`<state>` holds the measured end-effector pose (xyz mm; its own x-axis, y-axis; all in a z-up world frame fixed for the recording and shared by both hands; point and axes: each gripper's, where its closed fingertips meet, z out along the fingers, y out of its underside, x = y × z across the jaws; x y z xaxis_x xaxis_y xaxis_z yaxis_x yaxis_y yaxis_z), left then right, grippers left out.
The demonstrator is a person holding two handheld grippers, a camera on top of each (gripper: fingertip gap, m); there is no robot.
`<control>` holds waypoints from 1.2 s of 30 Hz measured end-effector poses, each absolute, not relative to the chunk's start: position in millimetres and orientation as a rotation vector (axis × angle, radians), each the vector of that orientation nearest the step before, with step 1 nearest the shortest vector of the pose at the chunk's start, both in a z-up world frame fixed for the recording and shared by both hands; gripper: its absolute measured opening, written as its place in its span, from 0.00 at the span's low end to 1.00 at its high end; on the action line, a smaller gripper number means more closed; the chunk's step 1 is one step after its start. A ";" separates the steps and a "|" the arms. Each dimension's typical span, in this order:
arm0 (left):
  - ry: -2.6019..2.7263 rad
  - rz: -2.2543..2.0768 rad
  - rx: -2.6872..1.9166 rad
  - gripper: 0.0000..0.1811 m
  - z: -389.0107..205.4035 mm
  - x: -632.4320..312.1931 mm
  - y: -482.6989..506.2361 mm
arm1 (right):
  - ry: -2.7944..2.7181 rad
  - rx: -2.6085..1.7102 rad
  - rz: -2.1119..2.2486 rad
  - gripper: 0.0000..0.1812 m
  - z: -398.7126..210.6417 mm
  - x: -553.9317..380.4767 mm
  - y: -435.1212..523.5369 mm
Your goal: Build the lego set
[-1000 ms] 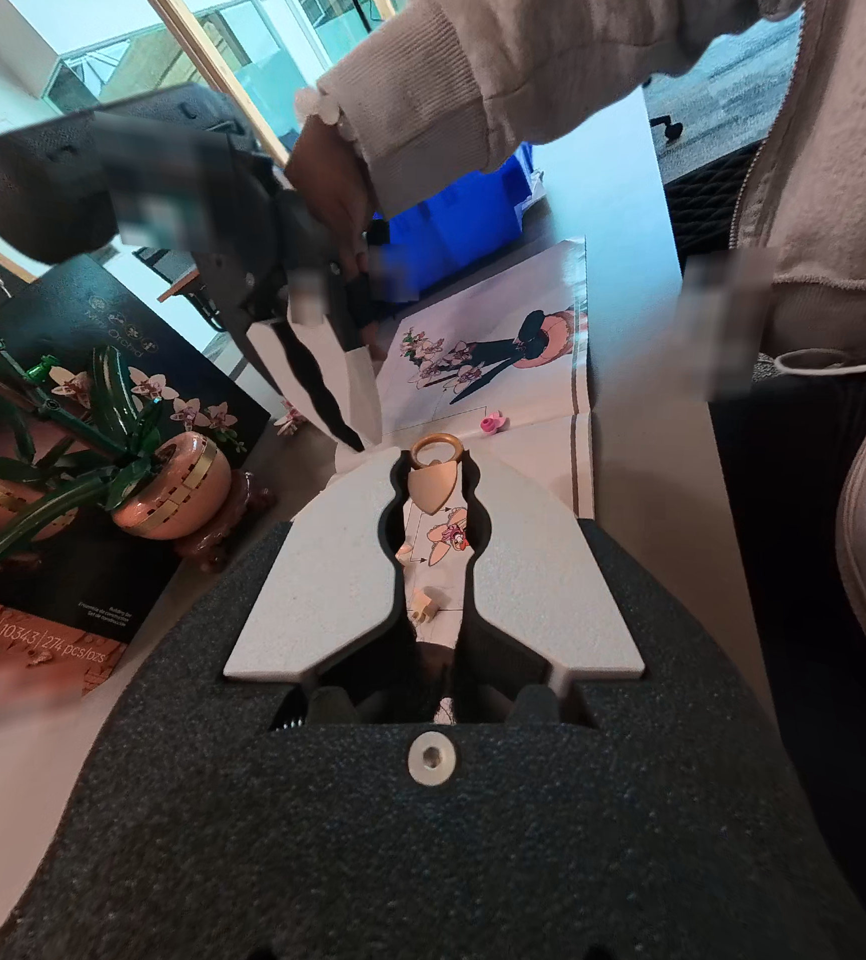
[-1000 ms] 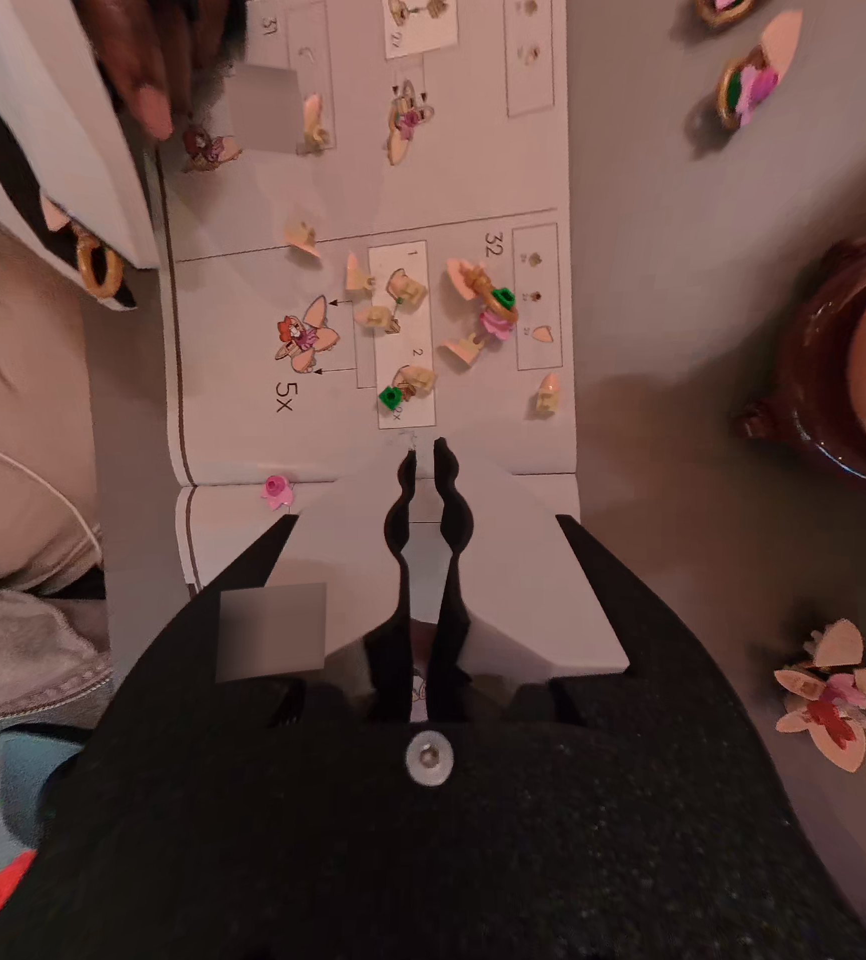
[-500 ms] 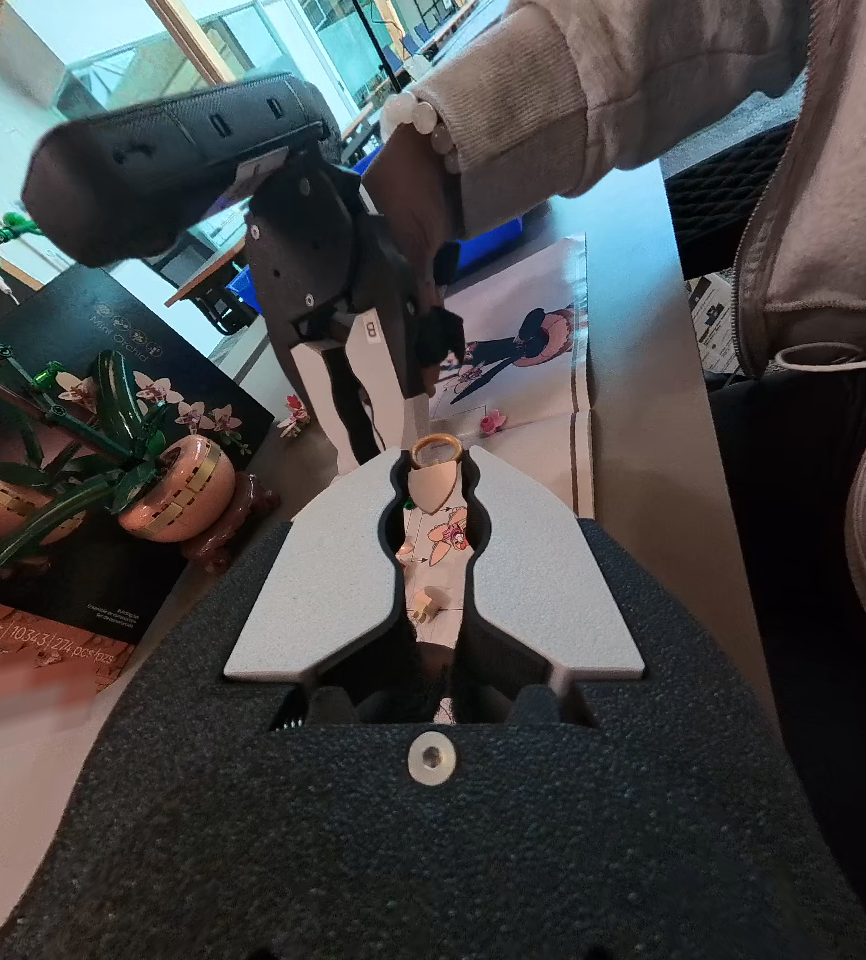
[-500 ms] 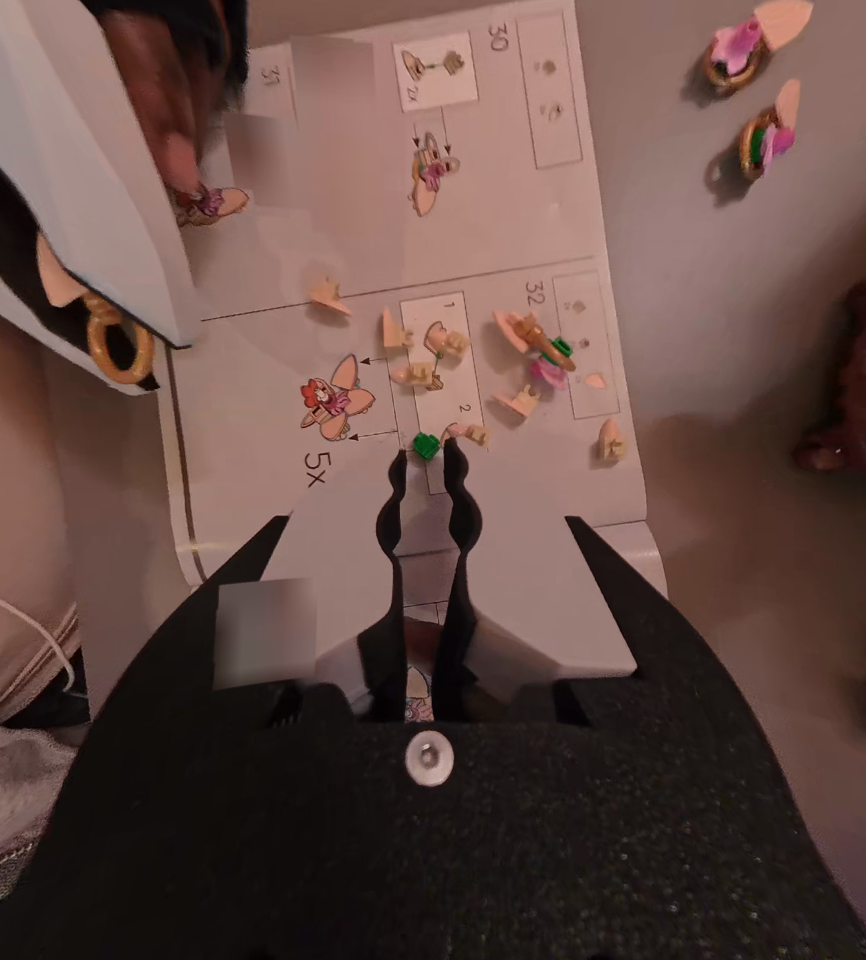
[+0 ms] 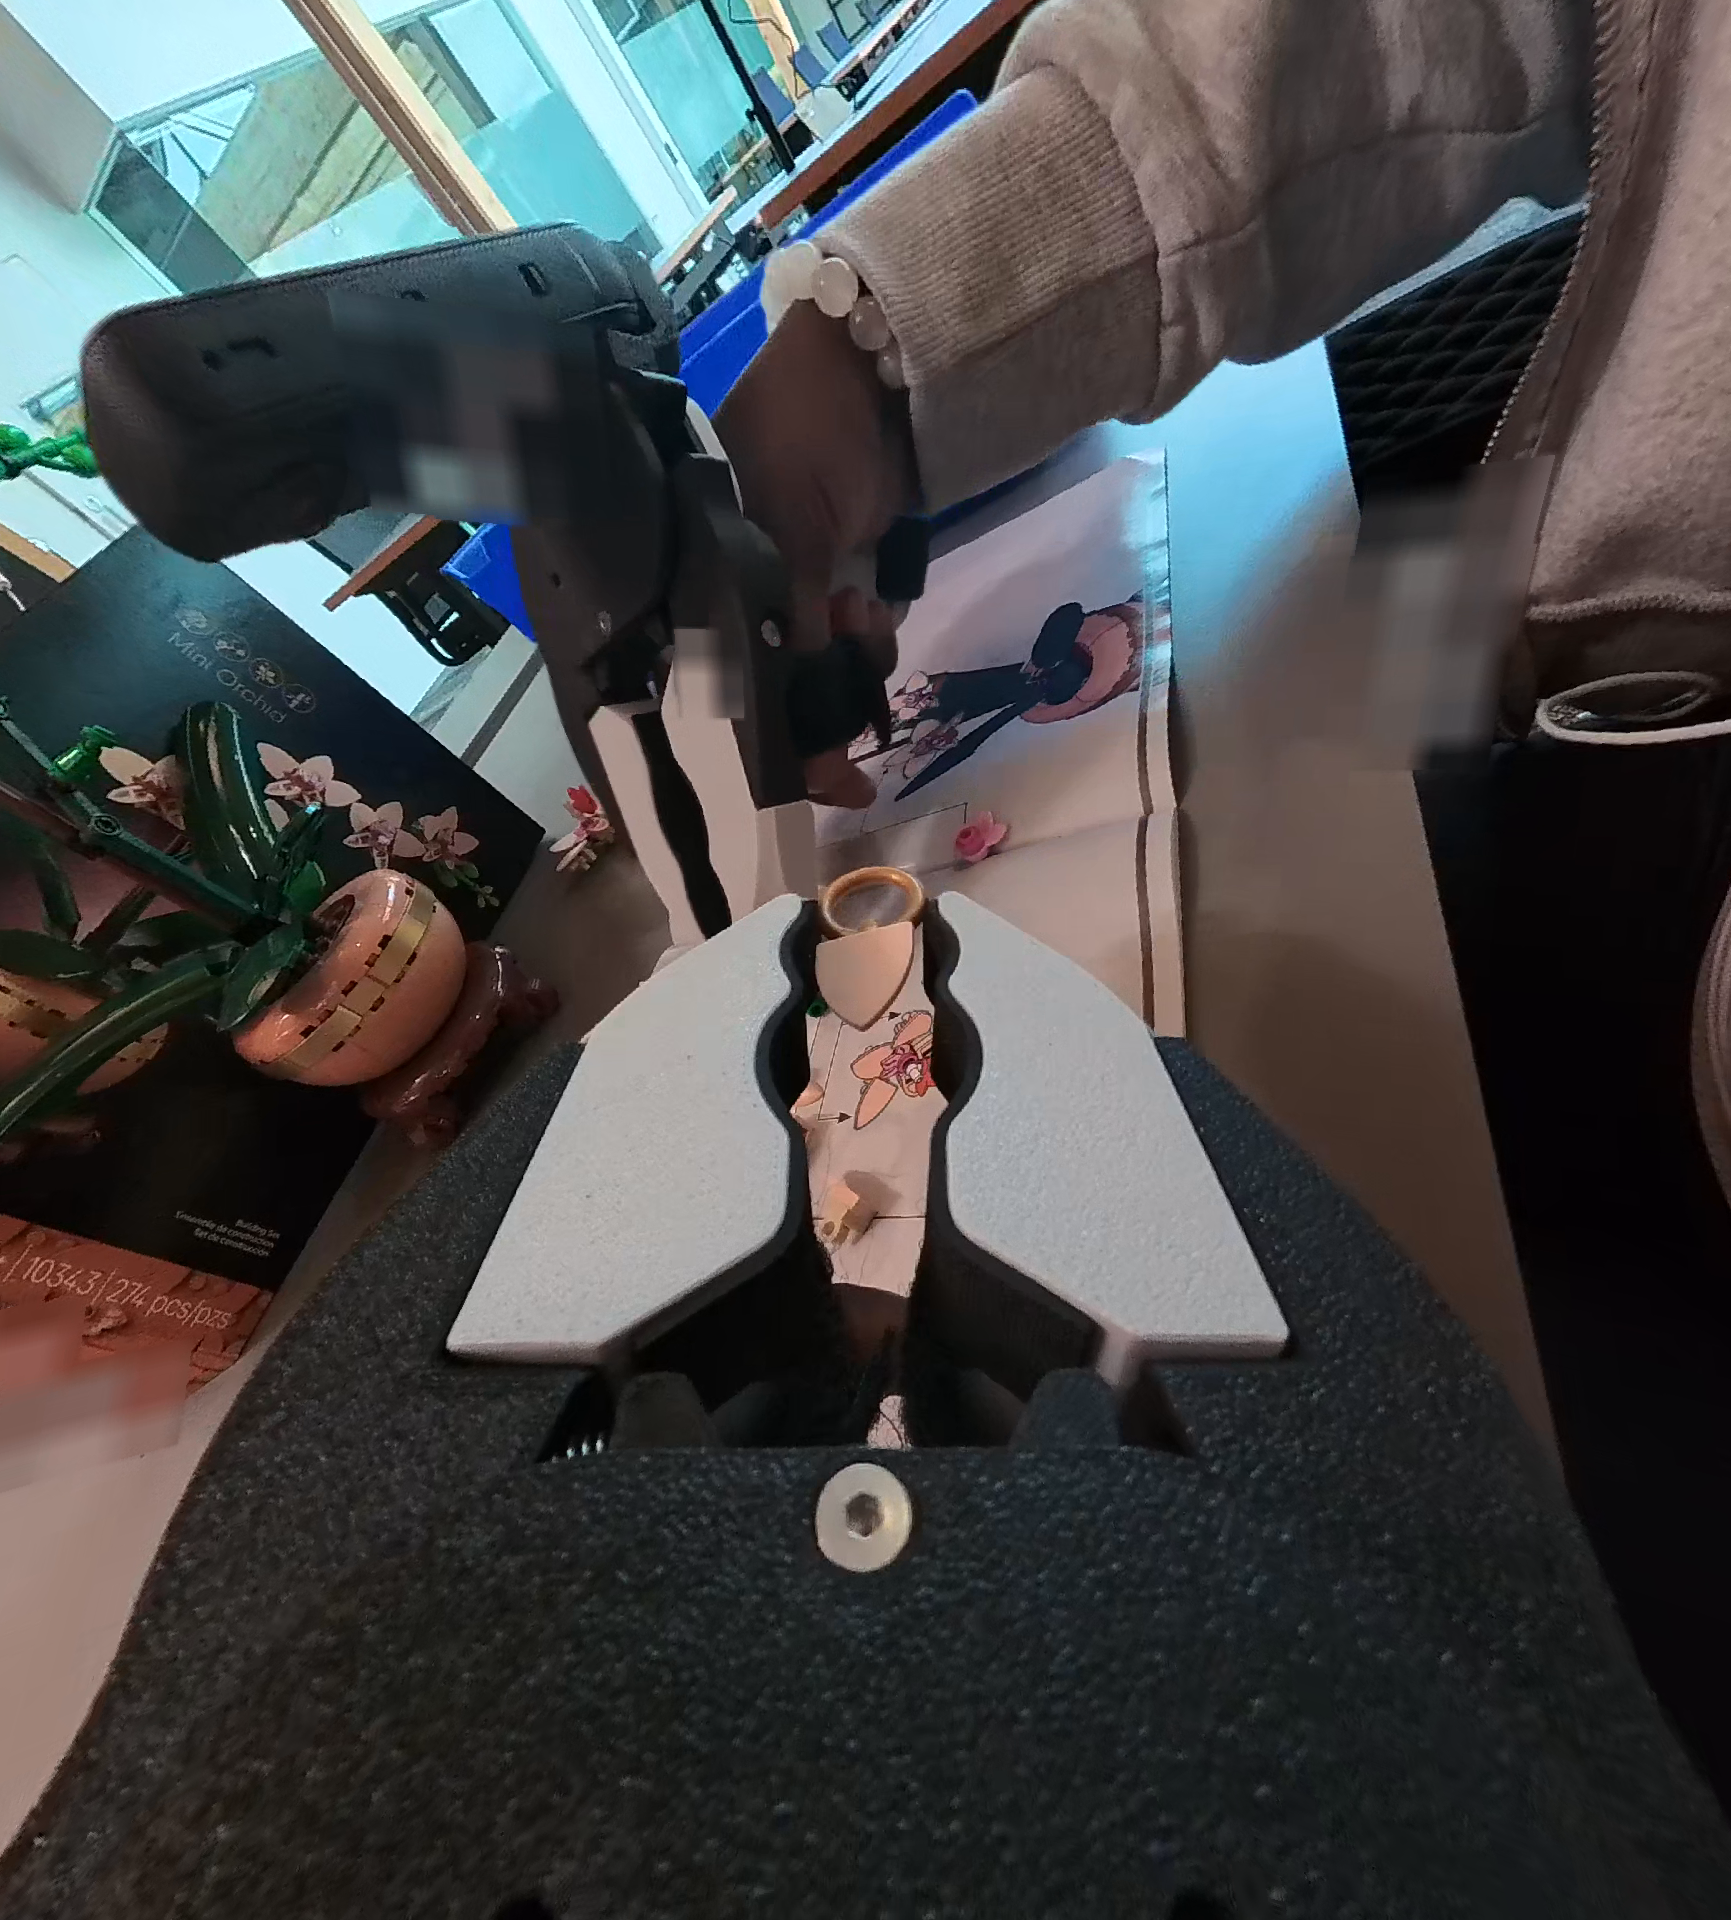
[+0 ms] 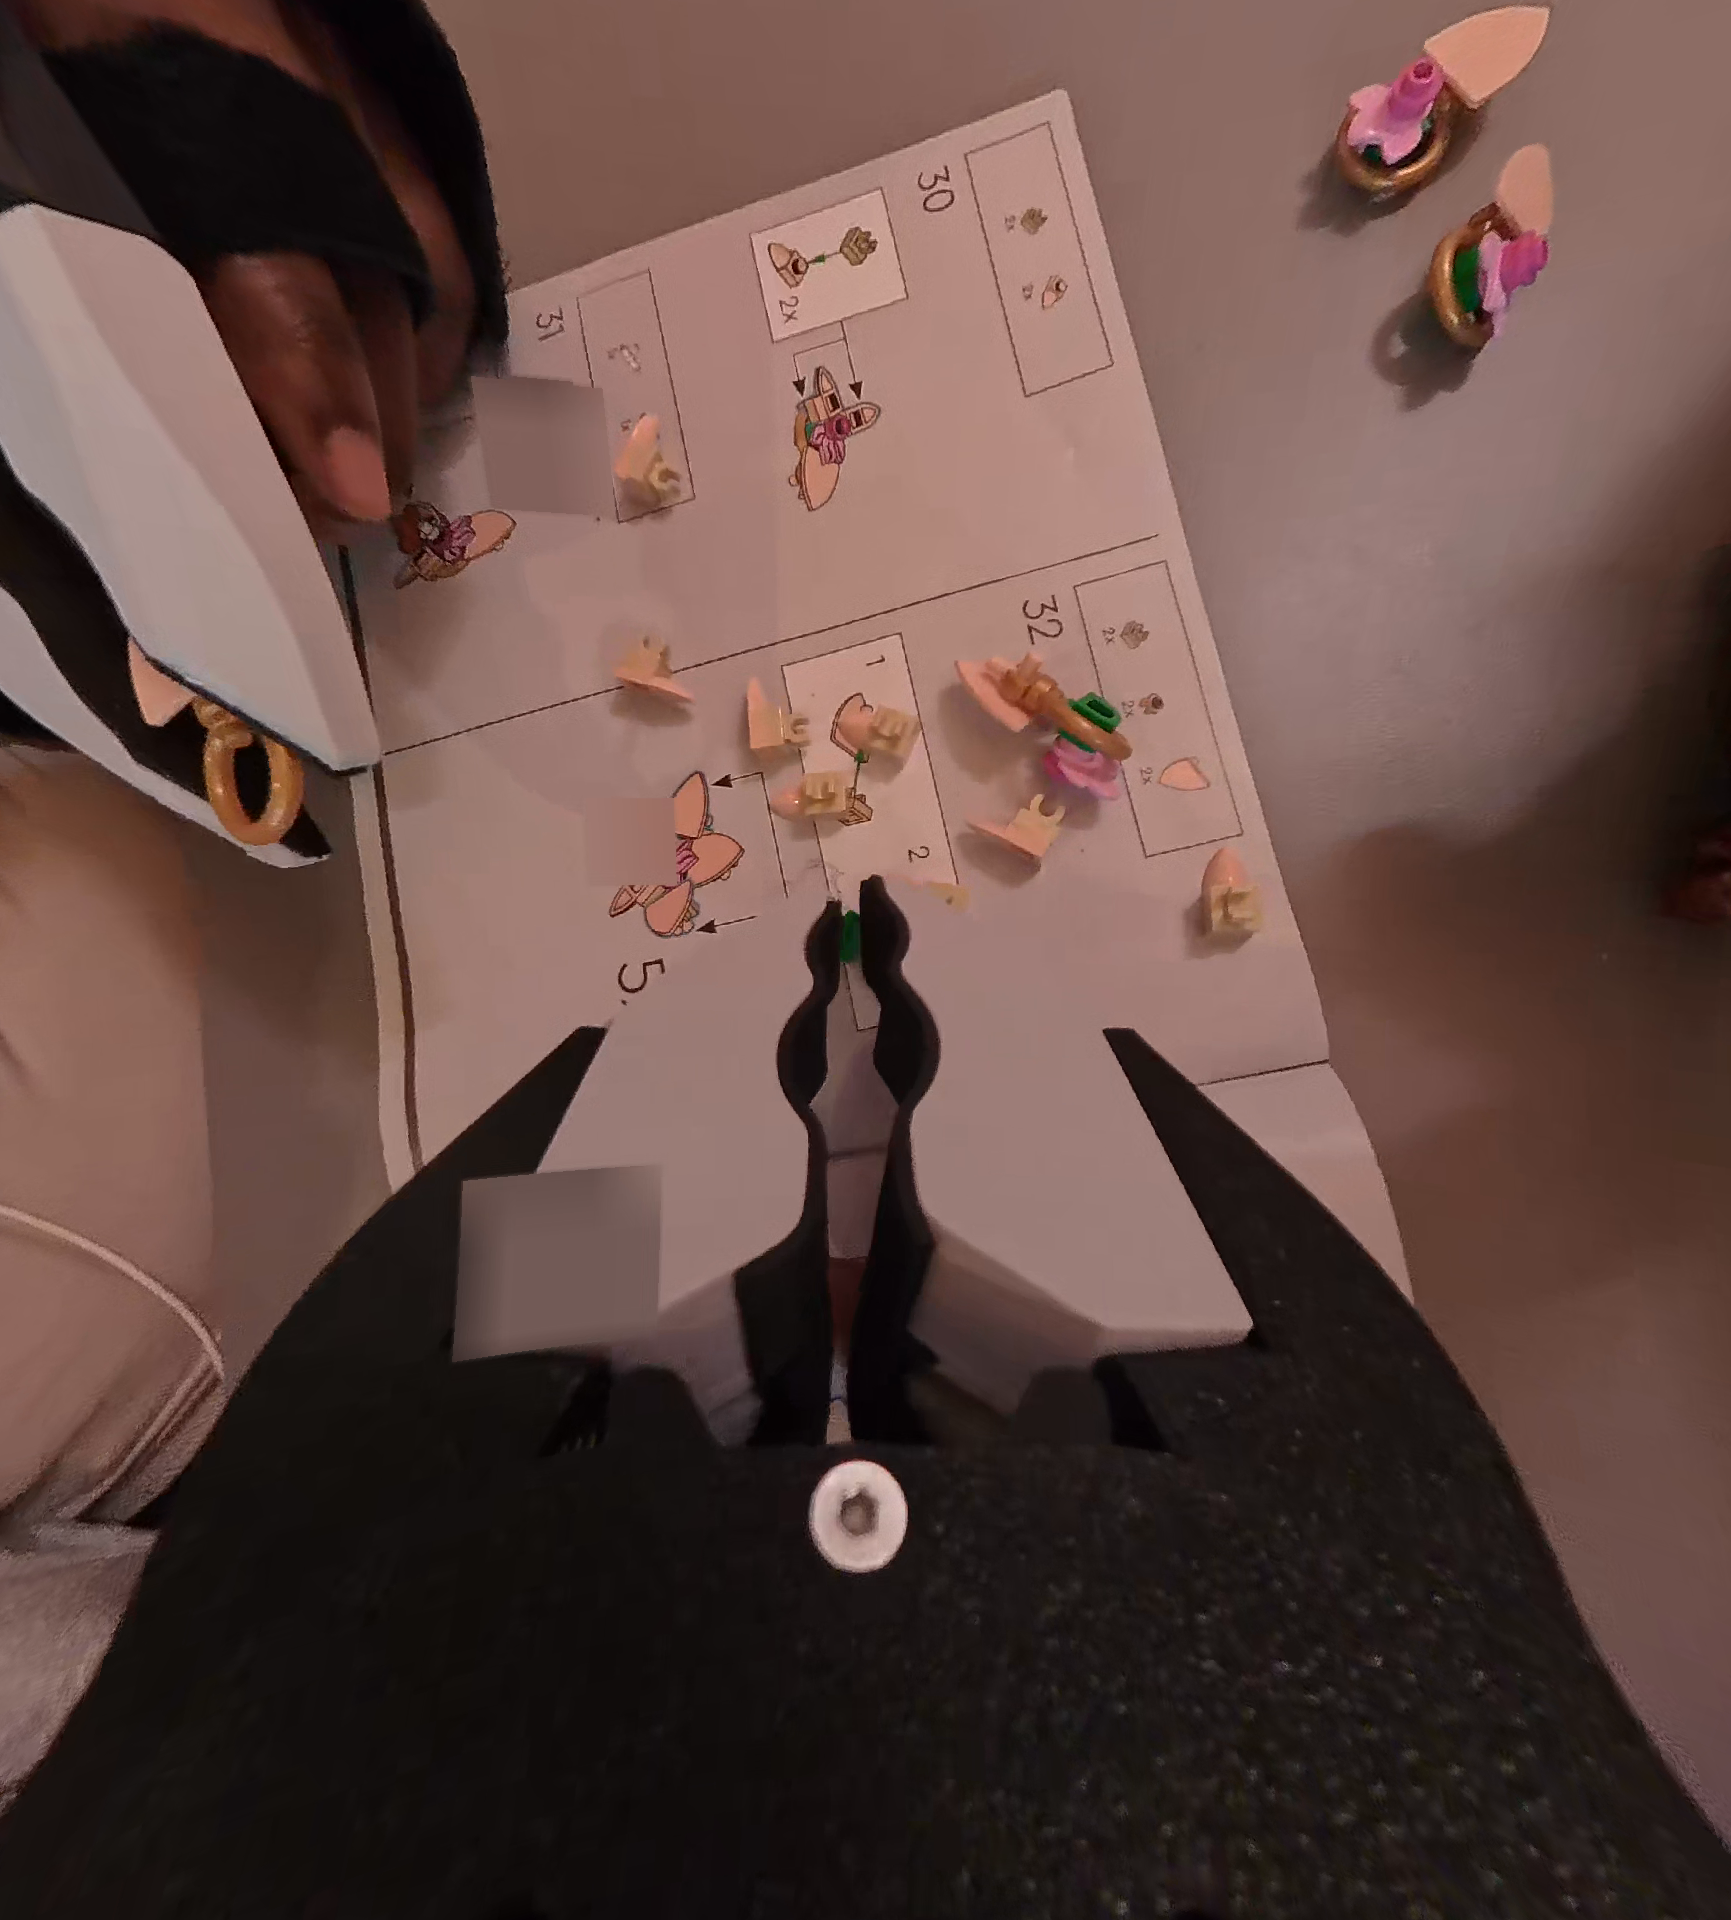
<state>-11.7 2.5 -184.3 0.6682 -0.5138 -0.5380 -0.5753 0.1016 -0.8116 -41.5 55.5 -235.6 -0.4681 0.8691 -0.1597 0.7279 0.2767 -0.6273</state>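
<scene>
**Both grippers gripping small lego parts over the instruction booklet**

The left gripper (image 5: 869,920) is pinching a pale petal piece with a gold ring (image 5: 867,940), its jaws closed on it at the tips. The right gripper (image 6: 848,914) is closing its jaws, nearly together, on a small green piece (image 6: 849,932) just over the instruction booklet (image 6: 954,499). Beyond it, loose tan pieces (image 6: 845,764) are lying scattered on the booklet. Farther off on the table (image 6: 1443,748), two ringed flower pieces (image 6: 1432,187) are sitting apart.
</scene>
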 end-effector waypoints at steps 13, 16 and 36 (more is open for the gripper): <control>0.945 0.072 -1.547 0.10 -186.4 -11.3 3.6 | -2.248 -1.412 0.896 0.02 -241.9 -20.9 50.9; 0.945 0.074 -1.548 0.10 -186.7 -11.3 3.7 | -2.258 -1.398 0.907 0.02 -240.2 -21.4 48.6; 0.847 -0.048 -1.550 0.10 -175.7 -18.2 3.2 | -2.681 -0.659 0.874 0.08 -238.9 -31.5 49.7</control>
<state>-18.2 3.2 -175.7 0.7246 -0.5292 -0.4415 -0.4754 0.0800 -0.8761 -31.5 49.7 -238.9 -0.8679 0.4885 0.0898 0.3417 0.7185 -0.6058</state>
